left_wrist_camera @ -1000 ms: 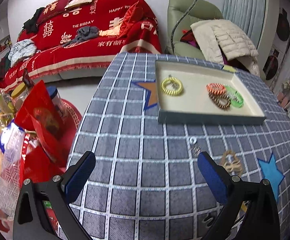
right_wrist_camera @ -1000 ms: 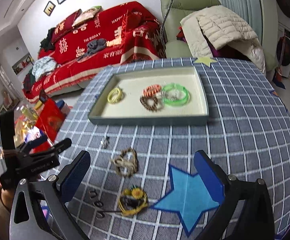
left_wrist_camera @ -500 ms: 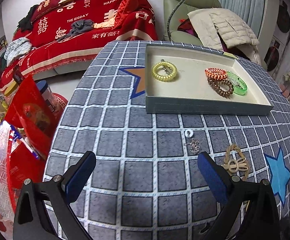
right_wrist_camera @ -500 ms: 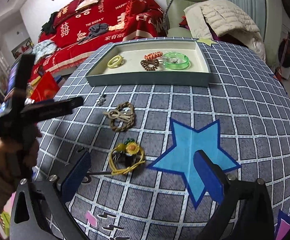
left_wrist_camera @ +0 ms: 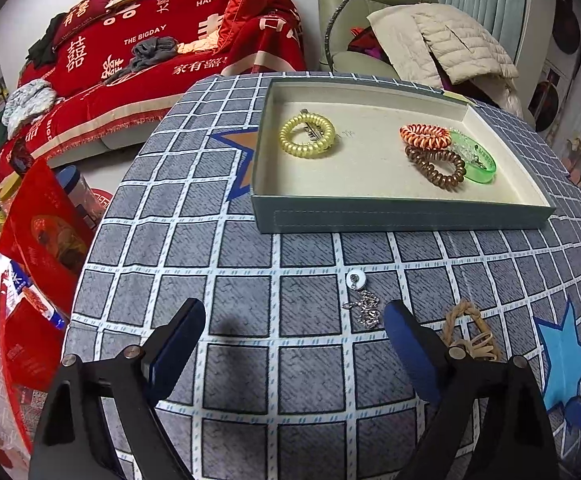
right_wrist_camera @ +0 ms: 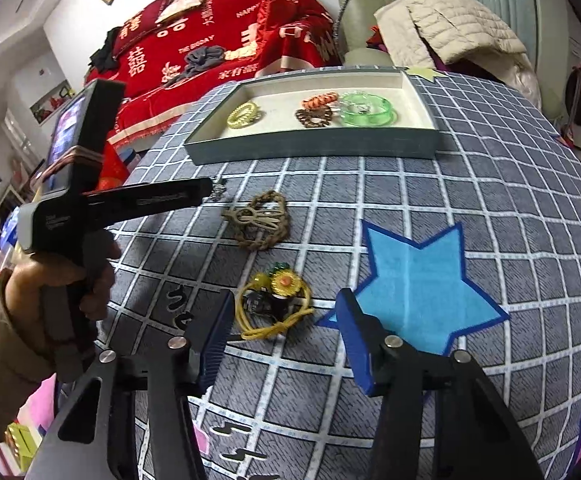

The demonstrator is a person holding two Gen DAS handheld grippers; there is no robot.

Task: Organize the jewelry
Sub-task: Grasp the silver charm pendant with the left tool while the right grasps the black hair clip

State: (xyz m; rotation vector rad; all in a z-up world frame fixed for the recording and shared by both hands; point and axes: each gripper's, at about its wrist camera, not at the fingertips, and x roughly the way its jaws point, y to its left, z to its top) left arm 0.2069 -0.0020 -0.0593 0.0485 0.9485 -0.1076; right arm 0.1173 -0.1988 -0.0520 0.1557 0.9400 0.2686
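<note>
My right gripper (right_wrist_camera: pixel 286 338) hangs low over the checked tablecloth. Its jaws are closing, and a yellow hair tie with a flower (right_wrist_camera: pixel 276 304) lies between the fingers, untouched by the pads. My left gripper (left_wrist_camera: pixel 292 340) is open and holds nothing. A silver chain with a white ring (left_wrist_camera: pixel 360 300) lies just ahead of its right finger. A braided rope bracelet (left_wrist_camera: pixel 466 332) lies to the right of that finger. The grey tray (left_wrist_camera: pixel 402 216) at the back holds a yellow coil tie (left_wrist_camera: pixel 306 134), an orange coil (left_wrist_camera: pixel 424 136), a brown coil (left_wrist_camera: pixel 436 164) and a green bangle (left_wrist_camera: pixel 476 158).
A person's hand (right_wrist_camera: pixel 90 284) holds the left gripper's handle at the table's left edge. Red bags and packets (left_wrist_camera: pixel 38 232) stand beside the table on the left. A red-covered sofa (left_wrist_camera: pixel 150 48) and an armchair with a beige jacket (left_wrist_camera: pixel 442 40) stand behind.
My right gripper's jaws have narrowed around the yellow flower hair tie and it has sunk closer to the cloth. My left gripper has come down and forward toward the silver chain.
</note>
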